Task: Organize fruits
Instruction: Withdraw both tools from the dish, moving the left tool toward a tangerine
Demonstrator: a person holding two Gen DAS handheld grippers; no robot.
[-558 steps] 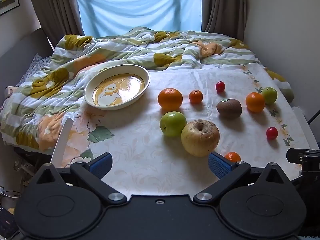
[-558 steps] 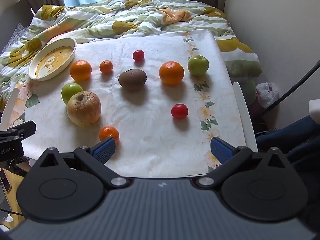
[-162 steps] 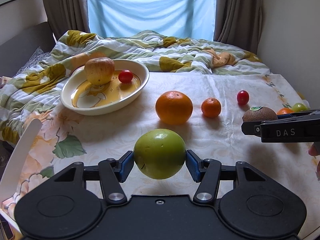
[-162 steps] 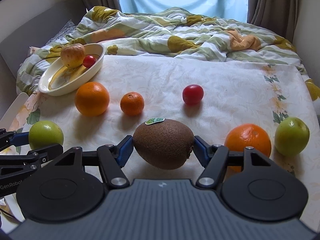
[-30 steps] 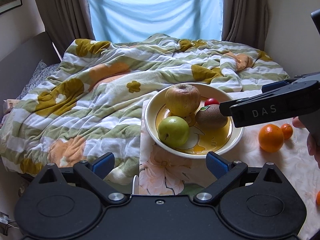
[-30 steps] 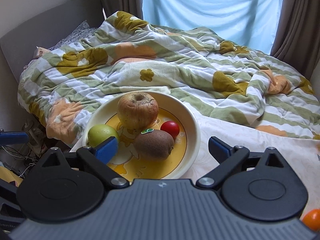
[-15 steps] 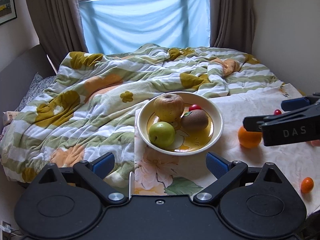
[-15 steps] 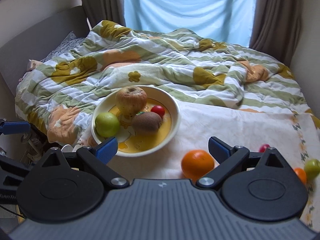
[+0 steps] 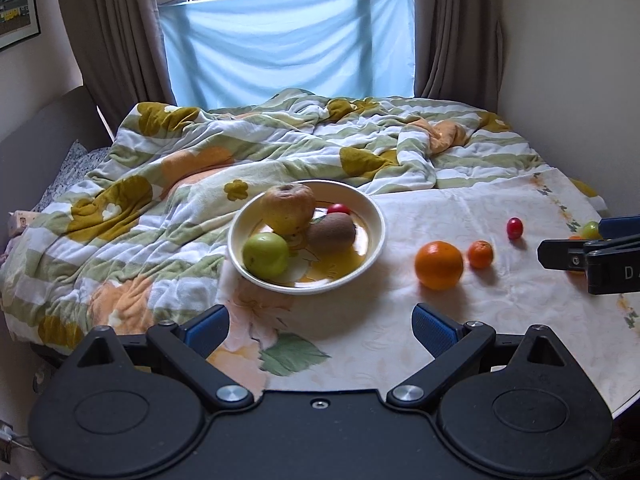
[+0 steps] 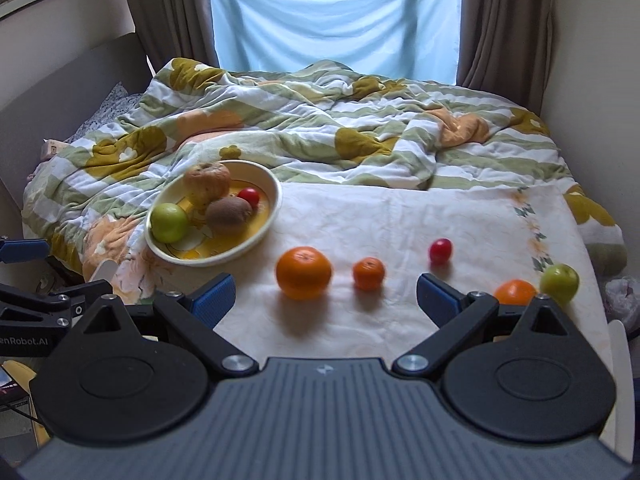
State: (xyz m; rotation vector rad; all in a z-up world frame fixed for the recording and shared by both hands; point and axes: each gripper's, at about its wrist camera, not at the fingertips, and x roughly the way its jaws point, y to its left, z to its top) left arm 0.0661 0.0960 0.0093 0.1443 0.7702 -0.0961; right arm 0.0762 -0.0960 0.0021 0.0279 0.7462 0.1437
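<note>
Hovering above the near edge of a cloth-covered table, the left gripper point(image 9: 320, 330) had its blue-padded fingers spread wide apart and held nothing. The right gripper point(image 10: 325, 296) was beside it, its fingers likewise wide apart and empty. Beneath both lay a cream tablecloth point(image 10: 400, 216) with a floral border.

Straight beyond the left gripper sat a cream plate point(image 9: 374, 216) with a yellow centre. It held four fruits: a large yellowish apple point(image 9: 287, 213) at the back, a green apple point(image 9: 265, 254) at the front left, a brown kiwi point(image 9: 331, 232) to the right, and a small red cherry tomato point(image 9: 338, 209) behind the kiwi.

Loose on the cloth, just beyond the right gripper, were a large orange point(image 10: 304, 273), a small tangerine point(image 10: 368, 273) beside it, and a second cherry tomato point(image 10: 440, 250) farther back. Near the right edge, a second orange point(image 10: 515, 292) showed partly behind the right gripper's finger, with a small green apple point(image 10: 559, 278) next to it.

Behind the table lay a rumpled quilt point(image 10: 320, 120) striped in green and white with ochre flowers, then a pale blue window cover point(image 9: 286, 44) between brown curtains point(image 9: 456, 28).
</note>
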